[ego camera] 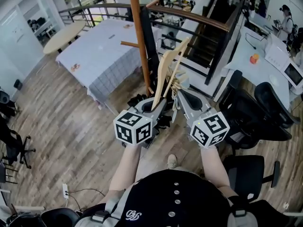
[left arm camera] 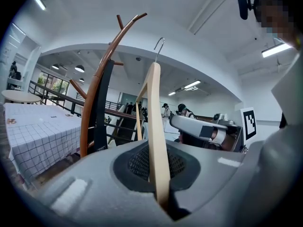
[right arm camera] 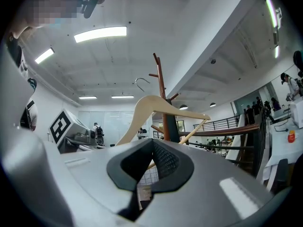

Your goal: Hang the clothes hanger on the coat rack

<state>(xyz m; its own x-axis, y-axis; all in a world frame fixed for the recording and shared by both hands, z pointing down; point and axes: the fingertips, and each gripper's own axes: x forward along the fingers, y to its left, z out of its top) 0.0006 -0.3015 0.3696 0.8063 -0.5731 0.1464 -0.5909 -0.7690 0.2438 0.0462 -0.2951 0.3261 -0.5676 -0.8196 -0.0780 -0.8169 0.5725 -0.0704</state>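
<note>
Left gripper view shows the left gripper (left arm camera: 163, 193) clenched on one arm of the pale wooden clothes hanger (left arm camera: 156, 126). That grip keeps the thin metal hook (left arm camera: 161, 44) uppermost and free for the brown wooden coat rack (left arm camera: 92, 103) just beyond. The hanger is not yet hung. Right gripper (right arm camera: 144, 174) waits alongside with jaws apart and empty, probably ready to steady the hanger's lower bar.

Open-plan office: swivel chairs (ego camera: 258, 109), white desk (ego camera: 250, 74), mezzanine railing (ego camera: 201, 18).
</note>
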